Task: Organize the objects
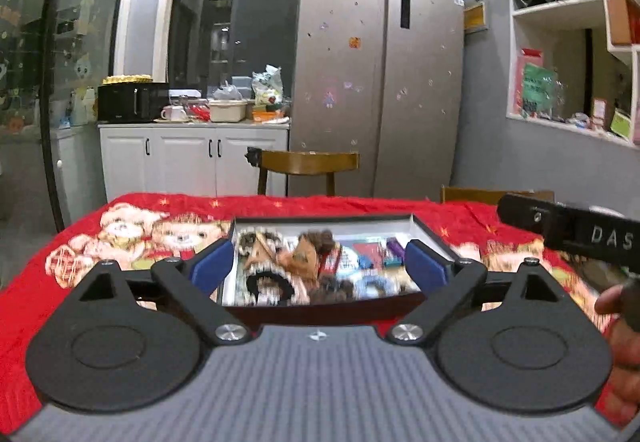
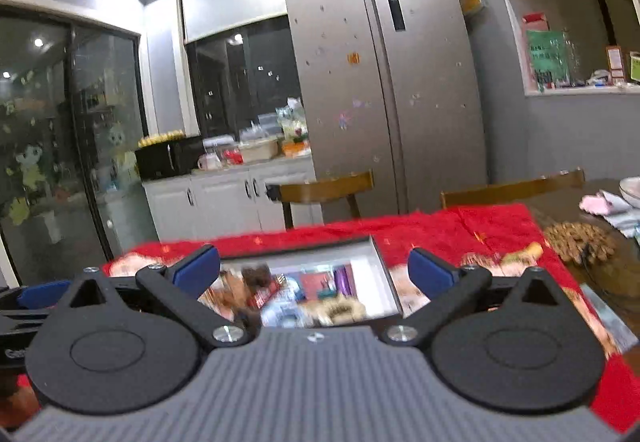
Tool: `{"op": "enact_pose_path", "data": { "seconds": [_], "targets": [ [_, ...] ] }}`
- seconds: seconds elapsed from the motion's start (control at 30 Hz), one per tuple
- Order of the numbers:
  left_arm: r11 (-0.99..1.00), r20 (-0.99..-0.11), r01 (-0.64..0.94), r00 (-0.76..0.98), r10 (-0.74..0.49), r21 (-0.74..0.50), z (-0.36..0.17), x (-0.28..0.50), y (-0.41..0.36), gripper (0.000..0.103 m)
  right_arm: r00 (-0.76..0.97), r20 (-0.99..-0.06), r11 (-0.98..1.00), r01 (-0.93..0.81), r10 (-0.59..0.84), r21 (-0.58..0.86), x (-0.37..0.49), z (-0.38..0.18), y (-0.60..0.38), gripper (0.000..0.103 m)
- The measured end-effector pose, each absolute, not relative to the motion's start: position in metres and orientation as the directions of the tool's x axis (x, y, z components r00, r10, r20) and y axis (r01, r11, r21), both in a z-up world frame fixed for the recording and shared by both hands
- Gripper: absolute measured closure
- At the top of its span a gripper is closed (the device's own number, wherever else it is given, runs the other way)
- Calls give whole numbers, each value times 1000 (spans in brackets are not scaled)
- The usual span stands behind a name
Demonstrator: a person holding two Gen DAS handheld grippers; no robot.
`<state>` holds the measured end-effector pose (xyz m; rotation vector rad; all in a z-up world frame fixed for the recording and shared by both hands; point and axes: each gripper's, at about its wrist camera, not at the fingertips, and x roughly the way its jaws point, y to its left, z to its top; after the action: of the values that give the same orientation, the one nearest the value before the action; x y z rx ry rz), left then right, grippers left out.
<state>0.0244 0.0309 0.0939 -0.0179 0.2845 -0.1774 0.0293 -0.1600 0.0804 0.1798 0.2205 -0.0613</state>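
A shallow open box (image 1: 430, 232) with a white inside and dark walls sits on a red cartoon-print tablecloth (image 1: 132, 238). It holds several small items, blurred: brown, black and blue hair ties and purple and red pieces (image 1: 304, 262). My left gripper (image 1: 320, 266) is open and empty, hovering over the box's near side. My right gripper (image 2: 314, 272) is open and empty, above the same box (image 2: 380, 262). The right gripper's black body (image 1: 576, 232) shows at the right edge of the left wrist view.
Two wooden chairs (image 1: 308, 164) (image 2: 512, 188) stand behind the table. On the bare table to the right lie a brown woven mat (image 2: 580, 242), a pink cloth (image 2: 600, 204) and a white bowl (image 2: 631, 190). A fridge (image 1: 380, 82) and counter stand beyond.
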Motion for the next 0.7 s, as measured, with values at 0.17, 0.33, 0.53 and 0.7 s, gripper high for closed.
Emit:
{"op": "enact_pose_path", "data": {
  "seconds": [0.17,0.33,0.53,0.7],
  "targets": [
    [986,-316,164,934,-168,-40,61,24,41,7,956,-288,972,117,-54,206,28,45,-169,0],
    [990,-312,141,941,-133,4,40,31,42,7,944,-325,969,123,-49,212,29,21,-170,0],
    [991,-356,130,925,-133,-31,26,47,48,7,940,-339,988,85,-38,127,27,5,-152,0],
    [996,-348,80,935,-61,41,12,49,44,7,929,-369,992,69,-27,102,27,-4,-143,0]
  ]
}}
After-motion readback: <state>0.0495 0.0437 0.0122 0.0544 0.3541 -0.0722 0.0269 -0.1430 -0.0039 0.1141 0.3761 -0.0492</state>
